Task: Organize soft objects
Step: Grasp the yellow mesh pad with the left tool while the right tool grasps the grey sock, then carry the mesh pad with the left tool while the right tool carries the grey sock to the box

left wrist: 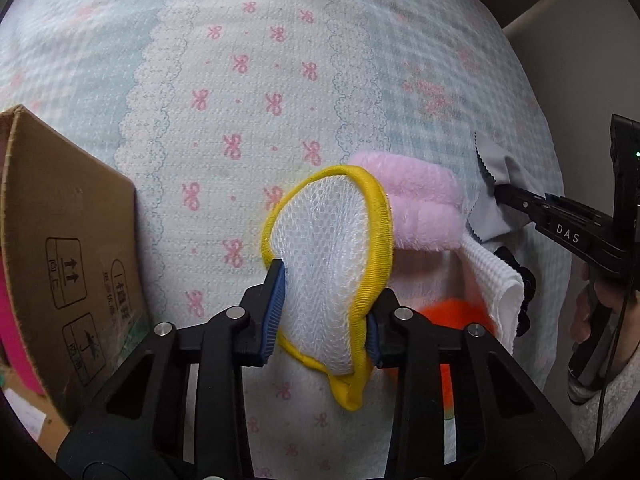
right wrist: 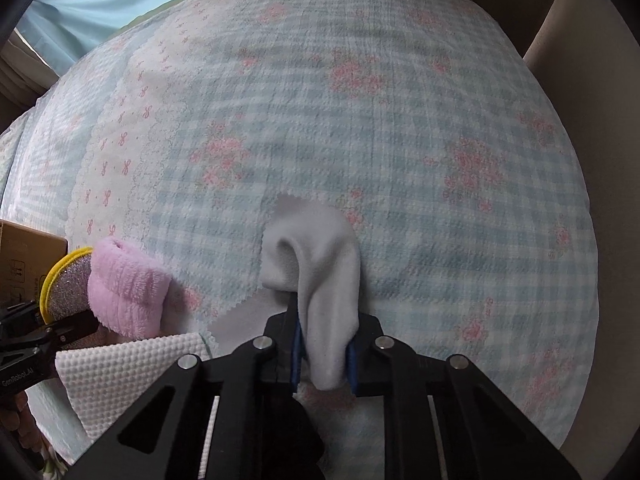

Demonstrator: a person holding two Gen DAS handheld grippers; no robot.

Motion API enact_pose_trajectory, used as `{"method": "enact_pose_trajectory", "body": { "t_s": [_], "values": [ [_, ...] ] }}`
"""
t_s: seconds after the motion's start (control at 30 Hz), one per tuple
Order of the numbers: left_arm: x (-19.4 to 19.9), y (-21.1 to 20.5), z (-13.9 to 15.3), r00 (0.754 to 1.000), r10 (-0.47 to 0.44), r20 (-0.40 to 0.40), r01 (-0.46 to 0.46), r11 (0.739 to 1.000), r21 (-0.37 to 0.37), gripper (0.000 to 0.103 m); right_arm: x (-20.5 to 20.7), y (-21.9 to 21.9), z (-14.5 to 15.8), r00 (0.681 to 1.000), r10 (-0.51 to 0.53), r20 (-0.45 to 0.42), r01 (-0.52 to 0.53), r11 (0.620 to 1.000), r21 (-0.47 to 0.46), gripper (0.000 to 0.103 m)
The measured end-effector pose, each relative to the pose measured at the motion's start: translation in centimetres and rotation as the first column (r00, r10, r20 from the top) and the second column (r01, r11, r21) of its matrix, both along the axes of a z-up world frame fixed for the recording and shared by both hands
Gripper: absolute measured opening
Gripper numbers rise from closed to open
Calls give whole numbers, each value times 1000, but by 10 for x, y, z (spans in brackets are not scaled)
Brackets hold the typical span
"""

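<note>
While both grippers work over the bedspread [right wrist: 360, 92], the left gripper [left wrist: 326, 312] is clenched on a yellow-rimmed mesh scrubber [left wrist: 326, 248], its blue pads pressing the mesh from either side and the pad held upright off the bed. Right gripper [right wrist: 324, 354] is clamped on a pale grey cloth [right wrist: 320, 272]; the cloth bunches up between the pads, one zigzag-cut edge lying on the bedspread. Beside the scrubber sits a rolled pink towel [left wrist: 424, 204], touching a folded white waffle cloth [left wrist: 492, 280]; something orange [left wrist: 456, 316] shows under that cloth, mostly hidden. Cardboard box [left wrist: 68, 248] stands at the left edge of the left wrist view, near the scrubber but apart from it; only its printed outer wall and a pink strip at its edge show, contents not visible.
</note>
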State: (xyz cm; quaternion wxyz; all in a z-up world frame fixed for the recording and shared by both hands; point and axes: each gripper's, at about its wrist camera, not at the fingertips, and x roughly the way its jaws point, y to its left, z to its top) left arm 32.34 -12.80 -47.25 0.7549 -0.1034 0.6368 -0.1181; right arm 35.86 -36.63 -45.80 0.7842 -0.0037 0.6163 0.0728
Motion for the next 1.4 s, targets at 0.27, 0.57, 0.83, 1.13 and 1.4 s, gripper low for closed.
{"method": "enact_pose_trajectory", "body": {
  "t_s": [0.27, 0.57, 0.83, 1.13, 1.4],
  "values": [
    [-5, -3, 23, 999, -9, 43, 9, 1000, 1, 16, -11, 10, 23, 999, -20, 41, 19, 1000, 23, 11],
    [-19, 7, 87, 990, 3, 139, 2, 1000, -31, 16, -31, 8, 82, 991, -40, 125, 34, 998, 47, 11],
    [-43, 21, 177, 967, 30, 251, -19, 999, -45, 16, -68, 38, 179, 975, -30, 218, 15, 998, 68, 11],
    [-88, 85, 264, 941, 84, 328, -80, 996, -23, 16, -108, 117, 258, 961, 54, 272, -90, 989, 121, 11],
    [-118, 166, 276, 932, 145, 333, -146, 989, -23, 16, -126, 201, 269, 959, 128, 252, -167, 976, 140, 11]
  ]
}}
